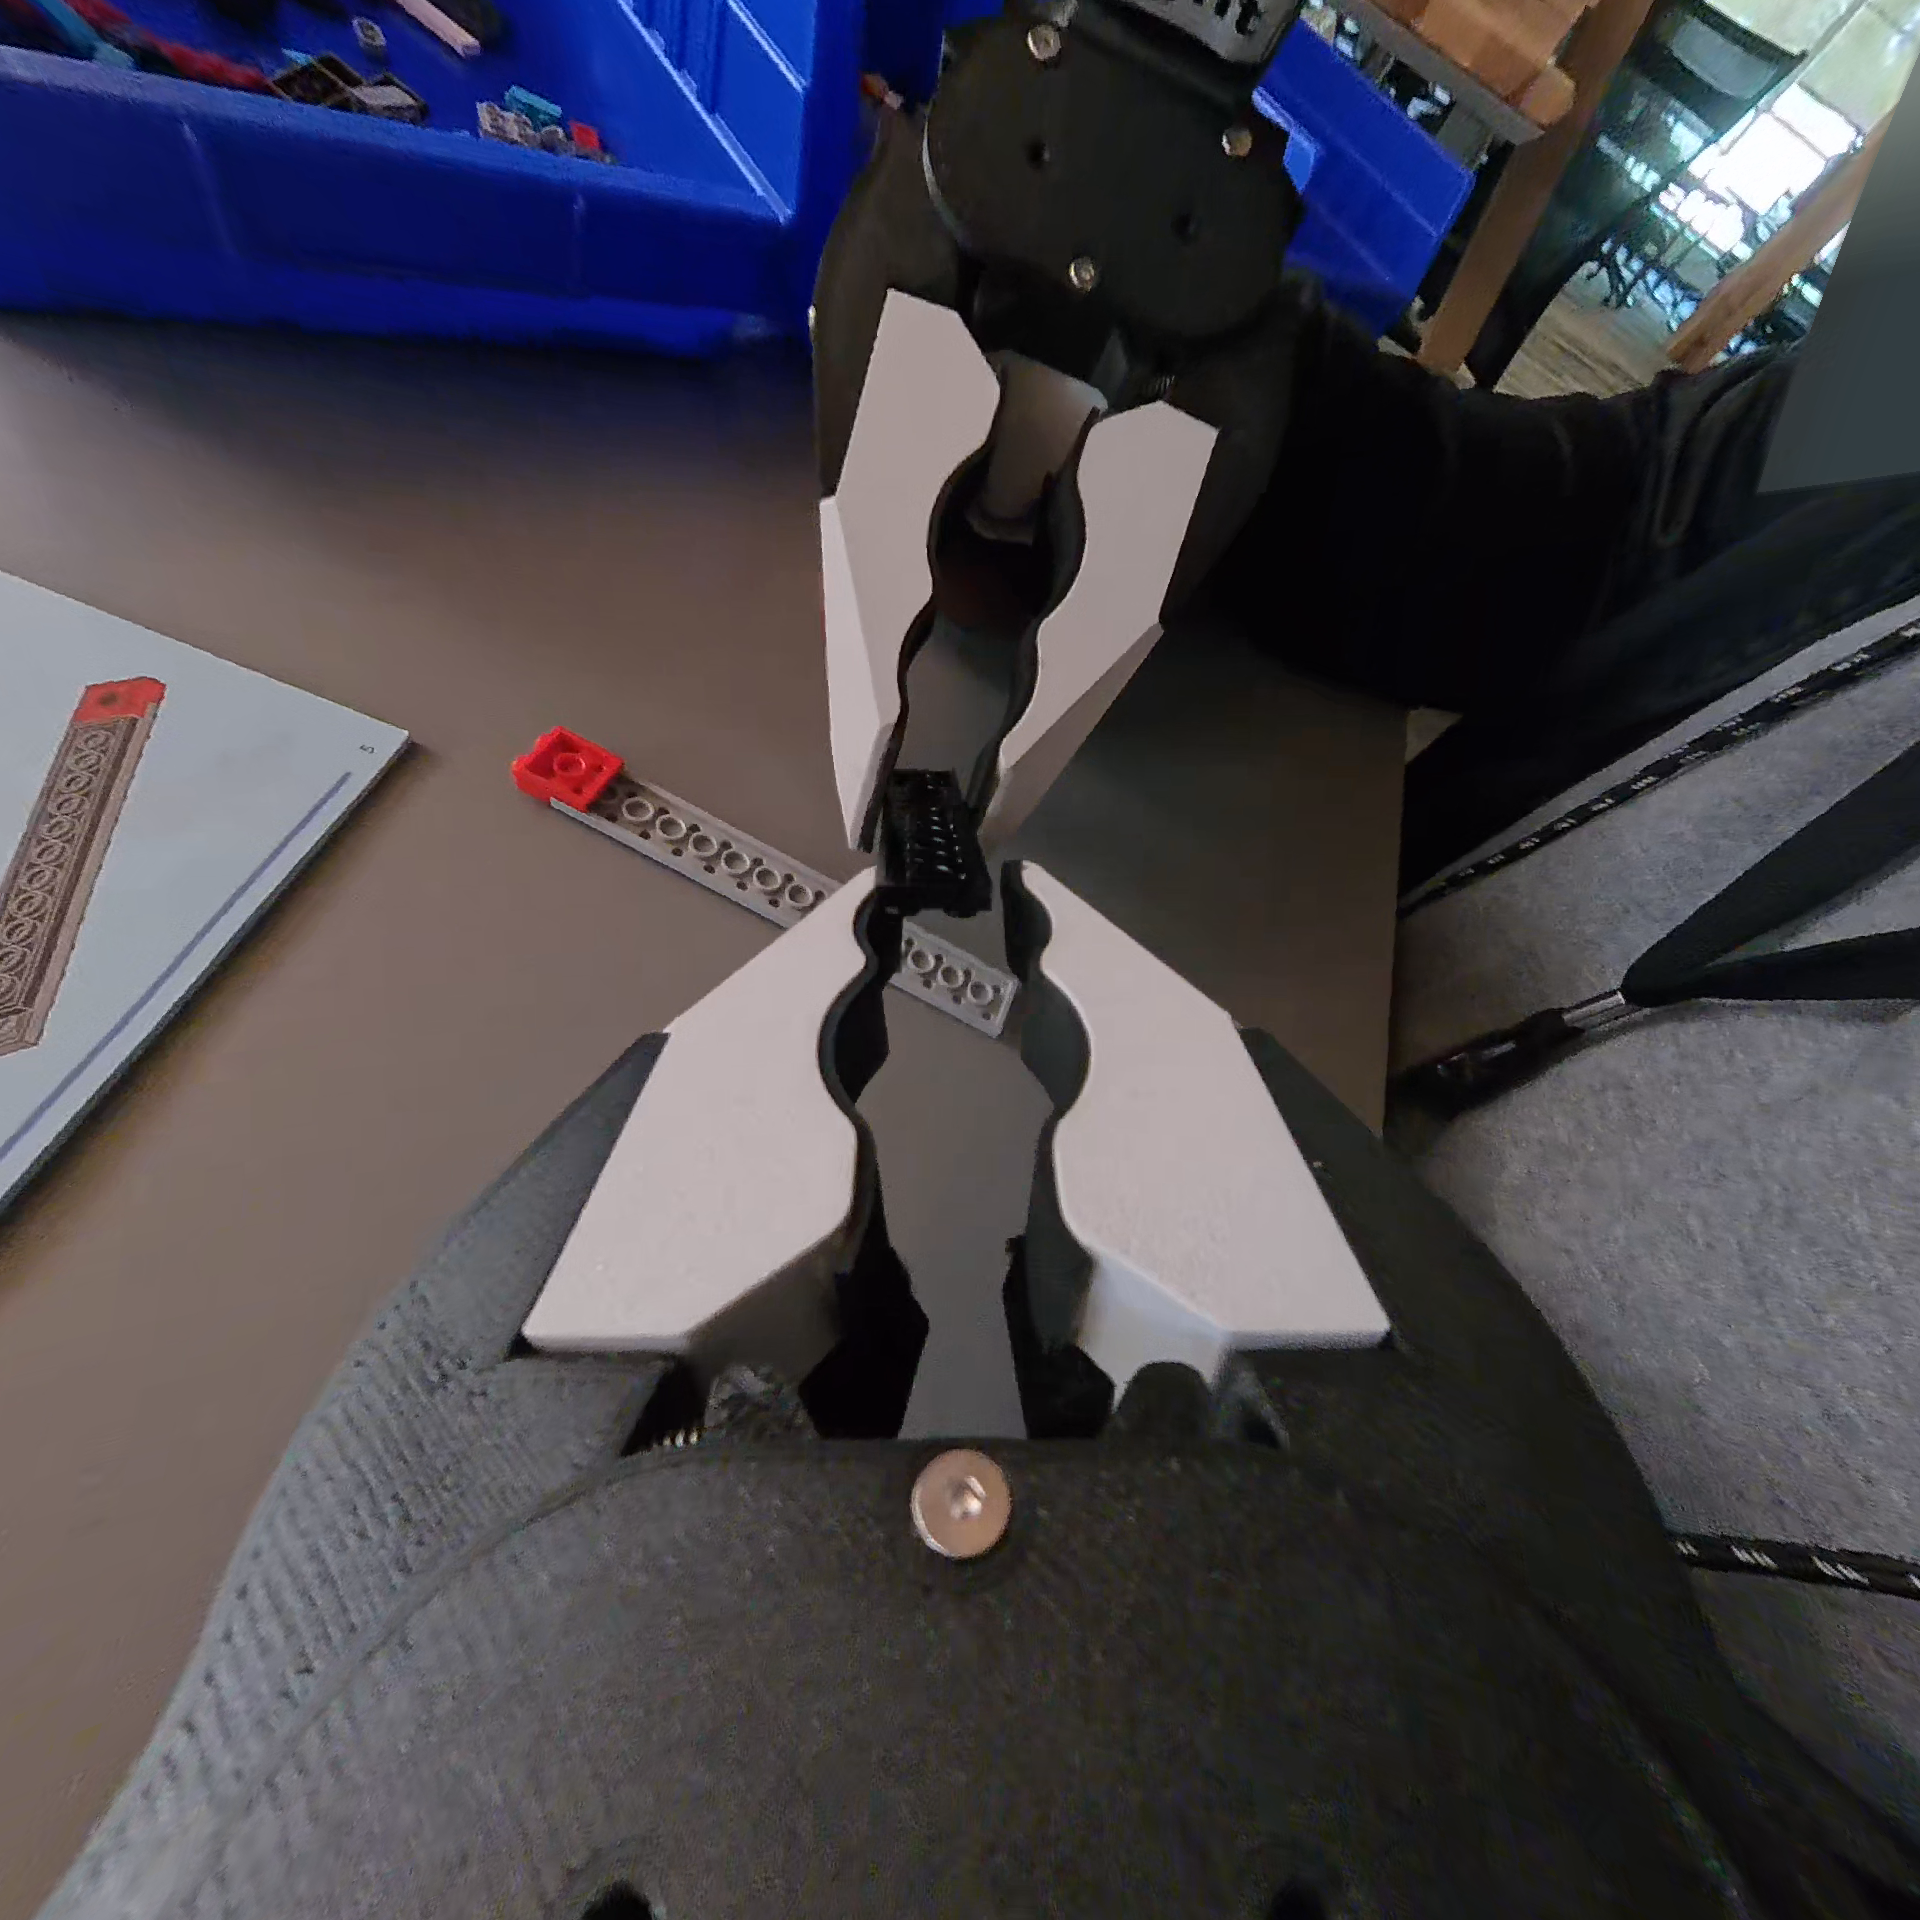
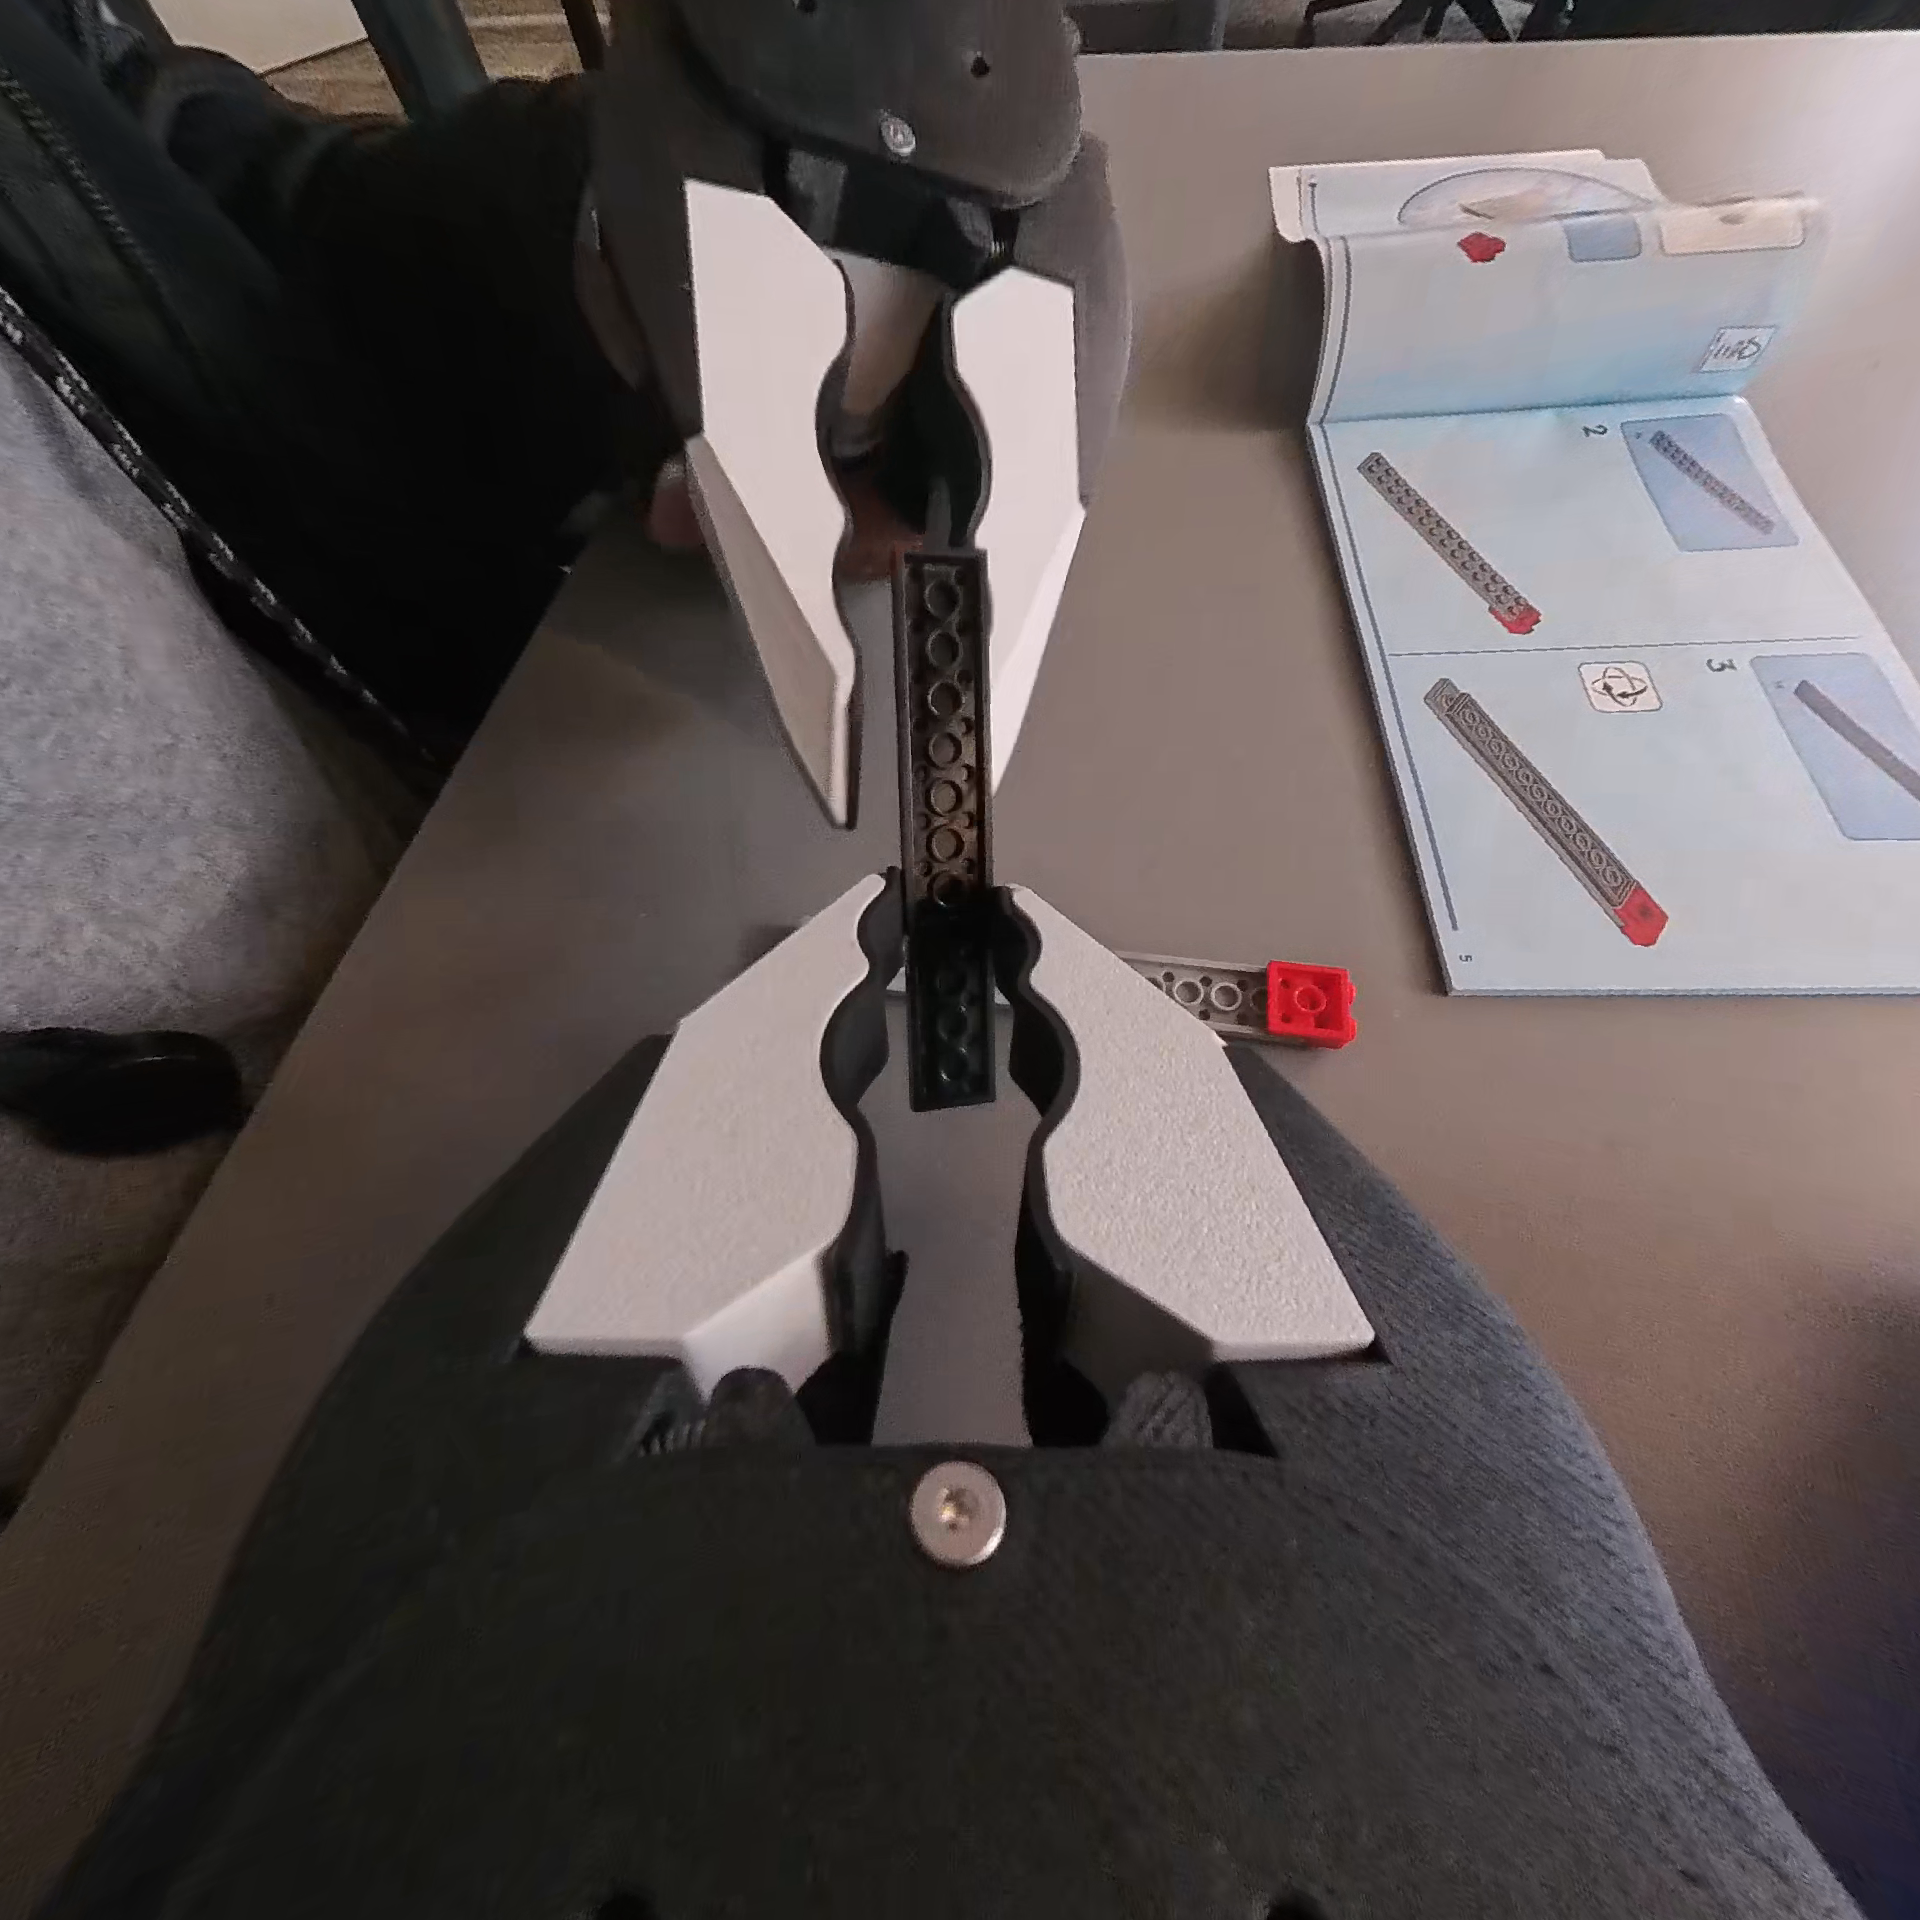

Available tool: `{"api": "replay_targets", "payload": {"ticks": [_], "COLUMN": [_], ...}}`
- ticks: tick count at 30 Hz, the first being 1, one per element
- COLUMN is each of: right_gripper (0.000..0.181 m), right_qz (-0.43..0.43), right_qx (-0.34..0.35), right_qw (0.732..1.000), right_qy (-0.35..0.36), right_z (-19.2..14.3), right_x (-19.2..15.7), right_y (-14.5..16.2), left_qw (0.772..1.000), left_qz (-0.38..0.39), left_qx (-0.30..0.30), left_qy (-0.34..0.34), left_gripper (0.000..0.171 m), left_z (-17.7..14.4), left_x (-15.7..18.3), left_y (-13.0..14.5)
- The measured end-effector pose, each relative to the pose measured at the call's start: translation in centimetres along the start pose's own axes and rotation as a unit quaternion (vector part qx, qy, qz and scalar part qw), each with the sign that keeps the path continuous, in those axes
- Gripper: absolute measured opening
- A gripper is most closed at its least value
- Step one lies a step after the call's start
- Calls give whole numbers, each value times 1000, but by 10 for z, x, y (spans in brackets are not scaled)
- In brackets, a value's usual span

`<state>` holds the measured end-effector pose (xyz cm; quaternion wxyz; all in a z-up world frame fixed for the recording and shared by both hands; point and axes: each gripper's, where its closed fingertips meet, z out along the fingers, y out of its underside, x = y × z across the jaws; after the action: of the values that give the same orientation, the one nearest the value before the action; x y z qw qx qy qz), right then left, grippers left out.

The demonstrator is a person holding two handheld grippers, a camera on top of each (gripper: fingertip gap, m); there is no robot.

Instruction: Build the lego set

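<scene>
A long black Lego plate (image 2: 943,707) is held in the air between my two grippers, which face each other tip to tip. My right gripper (image 2: 951,899) is shut on its edges near one end, underside towards the camera. The plate's free end reaches my left gripper (image 1: 945,894), whose jaws stand slightly wider than the plate. In the left wrist view the plate (image 1: 935,842) shows end-on in the right gripper (image 1: 935,826). A grey plate (image 1: 727,862) with a red brick (image 1: 566,764) on one end lies on the table below.
An open instruction booklet (image 2: 1610,623) lies on the grey table (image 2: 1195,727), beyond the grey plate (image 2: 1205,992) and red brick (image 2: 1311,1003). Blue bins (image 1: 364,208) with loose pieces stand at the back. The table edge and a person's dark sleeve (image 1: 1455,520) are close by. The tips of both grippers are at nearly the same place.
</scene>
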<state>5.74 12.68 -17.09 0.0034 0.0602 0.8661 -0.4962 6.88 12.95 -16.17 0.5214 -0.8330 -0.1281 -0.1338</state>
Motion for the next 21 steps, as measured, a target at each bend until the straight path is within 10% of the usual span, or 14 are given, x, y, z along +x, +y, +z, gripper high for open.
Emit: {"api": "replay_targets", "payload": {"ticks": [21], "right_gripper": [20], "right_qz": [-32], "right_qx": [13], "right_qw": [999], "right_qy": [25], "right_z": [-2], "right_x": [0], "right_y": [-3], "left_qw": [996], "left_qz": [23], "left_qx": [7], "left_qy": [-87], "left_gripper": [16], "left_z": [-7], "left_x": [-3], "left_y": [-9]}}
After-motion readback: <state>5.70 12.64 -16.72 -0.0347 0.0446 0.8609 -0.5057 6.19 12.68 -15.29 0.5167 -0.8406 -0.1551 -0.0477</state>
